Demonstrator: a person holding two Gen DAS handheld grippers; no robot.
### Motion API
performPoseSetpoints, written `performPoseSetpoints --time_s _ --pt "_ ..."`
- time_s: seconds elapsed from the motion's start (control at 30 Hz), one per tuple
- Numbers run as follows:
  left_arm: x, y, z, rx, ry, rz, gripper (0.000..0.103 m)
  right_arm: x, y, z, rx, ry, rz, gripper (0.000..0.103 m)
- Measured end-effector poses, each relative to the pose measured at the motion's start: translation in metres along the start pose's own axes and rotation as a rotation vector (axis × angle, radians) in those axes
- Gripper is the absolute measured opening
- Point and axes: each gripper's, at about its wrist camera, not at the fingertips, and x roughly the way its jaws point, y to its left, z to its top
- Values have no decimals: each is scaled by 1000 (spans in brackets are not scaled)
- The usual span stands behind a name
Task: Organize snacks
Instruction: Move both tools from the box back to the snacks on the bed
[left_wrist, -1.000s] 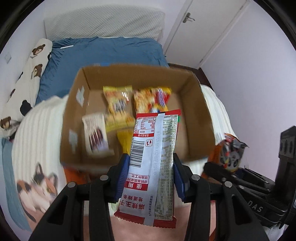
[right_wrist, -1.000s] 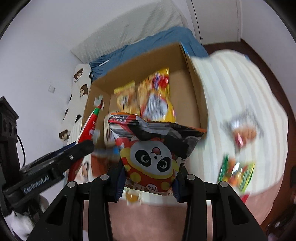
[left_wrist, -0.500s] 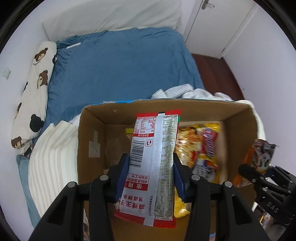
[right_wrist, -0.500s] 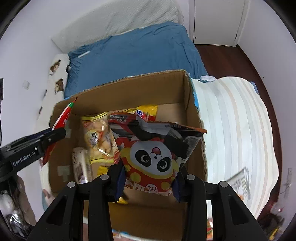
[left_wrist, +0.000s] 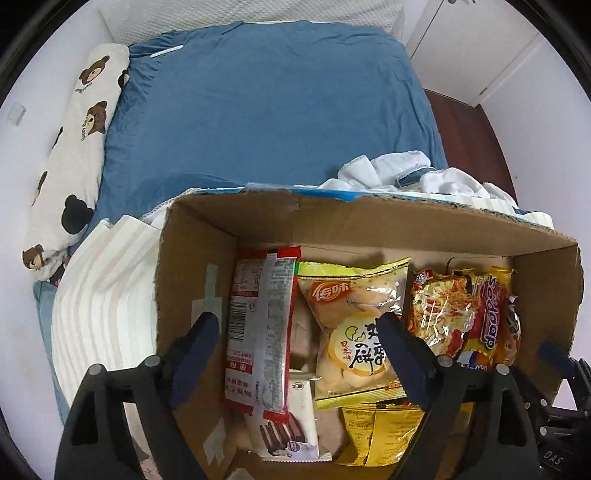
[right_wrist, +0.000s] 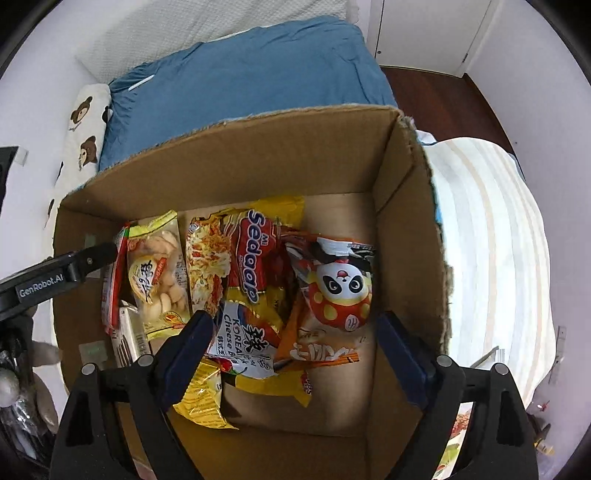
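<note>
Cardboard formed the biggest thing in view: an open box (left_wrist: 373, 225) that sat on a striped blanket (left_wrist: 103, 295) on the bed, a soft footing, so a downward push on a wall could have tipped or slid it. Inside lay the snacks, side by side and overlapping: the Sedaap noodle packet (right_wrist: 243, 258) near the middle, the pale biscuit bag (left_wrist: 354, 325) beside it, the red-and-silver packet (left_wrist: 260, 328) by the left wall, and the panda packet (right_wrist: 341, 288) toward the right wall. Both packets lay free in the box, gripped by nothing. The left hand-held gripper (left_wrist: 297, 332) hovered with its jaws spread wide over the red-and-silver packet, and the right hand-held gripper (right_wrist: 291, 332) was likewise spread, above the noodles and panda packet. Withdrawal looked the likely trouble: a blue pad could have snagged a crinkled foil edge and dragged a packet up or askew, and the pile's loose overlap meant one nudge might have shifted several.
</note>
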Motion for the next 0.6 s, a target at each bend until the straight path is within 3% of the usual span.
performPoseSetpoints --time_s 0.23,0.6 --pt "-14 -4 -13 0 -16 -26 88 -5 5 -5 -1 -10 10 96" --pt "-72 -21 -74 50 -176 -74 88 -39 23 -46 -40 -93 68 96"
